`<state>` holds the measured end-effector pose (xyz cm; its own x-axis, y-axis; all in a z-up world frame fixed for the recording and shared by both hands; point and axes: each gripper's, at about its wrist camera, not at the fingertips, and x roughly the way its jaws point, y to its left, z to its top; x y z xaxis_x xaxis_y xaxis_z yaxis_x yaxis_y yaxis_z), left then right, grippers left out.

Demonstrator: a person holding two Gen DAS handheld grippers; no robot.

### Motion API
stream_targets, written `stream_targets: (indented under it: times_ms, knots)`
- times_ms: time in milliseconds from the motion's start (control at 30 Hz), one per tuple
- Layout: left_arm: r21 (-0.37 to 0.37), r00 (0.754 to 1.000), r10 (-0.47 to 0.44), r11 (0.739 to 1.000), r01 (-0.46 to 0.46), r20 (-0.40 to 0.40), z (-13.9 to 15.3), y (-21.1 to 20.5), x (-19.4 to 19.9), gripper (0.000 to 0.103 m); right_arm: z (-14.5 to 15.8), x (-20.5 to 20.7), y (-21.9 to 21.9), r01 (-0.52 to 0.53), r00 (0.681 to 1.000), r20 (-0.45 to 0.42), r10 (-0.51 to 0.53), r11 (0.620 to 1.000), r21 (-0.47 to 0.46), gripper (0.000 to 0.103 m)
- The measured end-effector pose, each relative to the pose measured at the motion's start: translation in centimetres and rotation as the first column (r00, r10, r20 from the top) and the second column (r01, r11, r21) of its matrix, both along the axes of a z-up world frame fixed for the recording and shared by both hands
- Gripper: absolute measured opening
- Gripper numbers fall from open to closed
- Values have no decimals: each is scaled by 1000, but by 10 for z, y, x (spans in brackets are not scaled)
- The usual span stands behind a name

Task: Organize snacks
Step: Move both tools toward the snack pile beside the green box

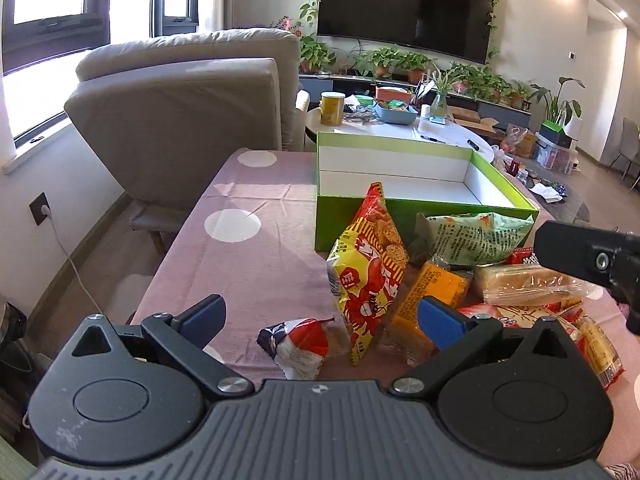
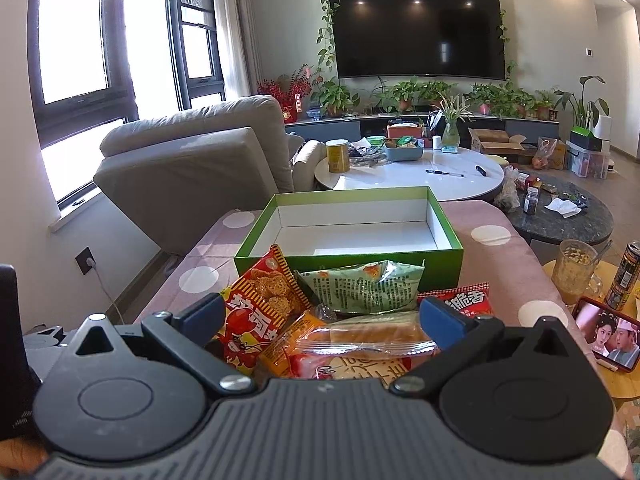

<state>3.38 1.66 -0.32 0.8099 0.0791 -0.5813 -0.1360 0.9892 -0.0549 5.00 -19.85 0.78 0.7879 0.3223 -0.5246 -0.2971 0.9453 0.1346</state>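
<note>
A green box [image 1: 336, 220] [image 2: 444, 268] with a white inside stands open and empty on the pink dotted tablecloth [image 1: 248, 264]. In front of it lies a heap of snacks: a yellow-red bag [image 1: 368, 276] [image 2: 256, 312] standing upright, a pale green bag [image 1: 476, 236] [image 2: 364, 288], an orange packet [image 1: 432, 292] [image 2: 292, 340], bread in clear wrap [image 1: 528, 284] [image 2: 360, 336] and a red packet [image 2: 468, 300]. A small red-white-blue packet [image 1: 298, 344] lies apart. My left gripper [image 1: 320, 320] hovers open just above that small packet. My right gripper [image 2: 322, 318] is open over the heap, its pads touching nothing.
A grey sofa [image 1: 180, 112] stands left of the table. Behind the box is a round white table [image 2: 408, 176] with a yellow can and a tray. A wooden side table [image 2: 616, 376] at the right carries a phone, a glass and a can. The right gripper's black housing [image 1: 588, 256] juts in at the right edge.
</note>
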Motion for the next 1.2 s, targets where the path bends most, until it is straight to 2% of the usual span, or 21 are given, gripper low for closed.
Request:
stream_targets:
  times_ms: [600,967,1200]
  knots:
    - [2,999,34,999,-34,9,-1,11,0,103,-2,0,6,-11,1000,-5,11,1000,-8,80]
    - [-31,997,-52,998,54,60,-1,8,-7,102,-2,1,7,-28,1000,-1,28,1000,5,80]
    - [-40,992,-93,994,97,85,1,4,-9,98,-3,1,6,-35,999,0,35,999,13,80]
